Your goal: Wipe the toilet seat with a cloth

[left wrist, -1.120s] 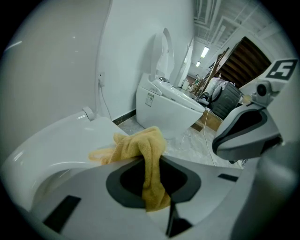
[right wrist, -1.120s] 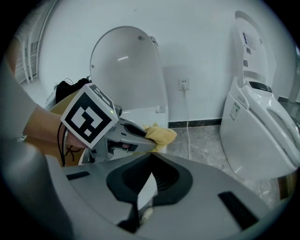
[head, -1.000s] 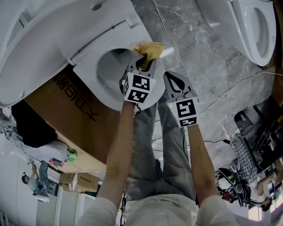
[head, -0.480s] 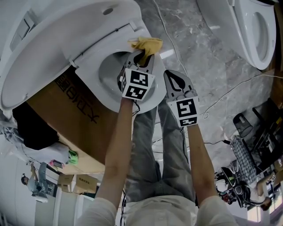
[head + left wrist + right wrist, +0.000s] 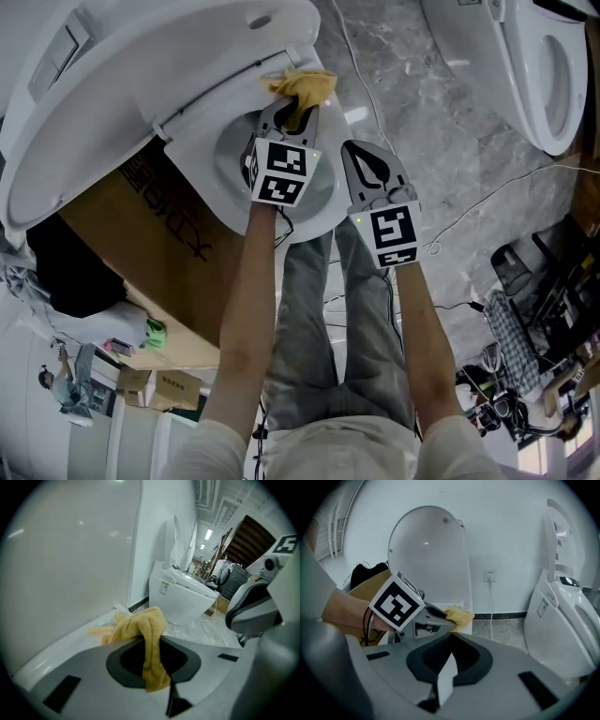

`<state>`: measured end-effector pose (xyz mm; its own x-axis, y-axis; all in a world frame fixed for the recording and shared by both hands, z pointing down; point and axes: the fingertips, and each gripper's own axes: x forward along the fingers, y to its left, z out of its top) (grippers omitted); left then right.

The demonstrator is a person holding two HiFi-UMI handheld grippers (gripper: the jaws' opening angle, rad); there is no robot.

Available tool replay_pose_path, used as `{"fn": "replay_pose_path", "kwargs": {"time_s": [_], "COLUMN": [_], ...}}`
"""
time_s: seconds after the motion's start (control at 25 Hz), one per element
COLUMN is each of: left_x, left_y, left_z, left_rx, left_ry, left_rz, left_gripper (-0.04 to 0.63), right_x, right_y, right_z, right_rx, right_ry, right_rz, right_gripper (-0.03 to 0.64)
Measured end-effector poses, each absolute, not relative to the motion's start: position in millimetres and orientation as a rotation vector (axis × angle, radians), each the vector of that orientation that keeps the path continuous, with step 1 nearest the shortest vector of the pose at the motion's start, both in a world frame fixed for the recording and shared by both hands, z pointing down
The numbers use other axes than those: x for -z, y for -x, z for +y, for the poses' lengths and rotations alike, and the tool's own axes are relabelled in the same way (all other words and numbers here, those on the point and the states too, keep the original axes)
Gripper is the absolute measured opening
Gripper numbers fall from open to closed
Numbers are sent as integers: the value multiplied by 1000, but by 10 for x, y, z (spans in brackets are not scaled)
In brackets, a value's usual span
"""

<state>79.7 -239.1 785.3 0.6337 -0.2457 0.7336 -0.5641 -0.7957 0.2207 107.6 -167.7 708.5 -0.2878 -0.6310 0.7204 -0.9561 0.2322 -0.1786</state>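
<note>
Left gripper (image 5: 289, 114) clamped on the cloth (image 5: 302, 86). Yellow towelling is bunched ahead of the jaws, with a tail hanging down through the gap between them. Cloth lies on the rear of the seat (image 5: 192, 161), near the hinge and just under the raised lid (image 5: 122, 84). With the lid up, the whole seat ring is open to wiping. The bunch gives a padded face to rub with. The hard jaw tips seem to sit off the plastic, though the contact point itself is hidden under the cloth.

Right gripper (image 5: 364, 164) closed on nothing, held just beside the left by the seat's edge, apart from both cloth and seat. It looks idle, likely parked clear of the wiping path.

Judgement: wipe is at the back of the ring; sides and front probably not yet covered. Risk: the loose tail dragging into the bowl.

Second toilet (image 5: 548, 66) well apart at right; cables on the floor
</note>
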Motion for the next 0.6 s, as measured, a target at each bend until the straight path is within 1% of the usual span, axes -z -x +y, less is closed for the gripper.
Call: {"fn": "replay_pose_path", "kwargs": {"time_s": [0.6], "left_x": [-7834], "left_y": [-271], "left_z": [-2642], "left_rx": [-1002], "left_ry": [-2393], "left_rz": [-752], "left_gripper": [81], "right_x": [-7032], "right_y": [-678], "right_z": [-1868], "right_rx": [-803], "right_ry": [-1393], "right_rz": [-2064], "right_gripper": [8]}}
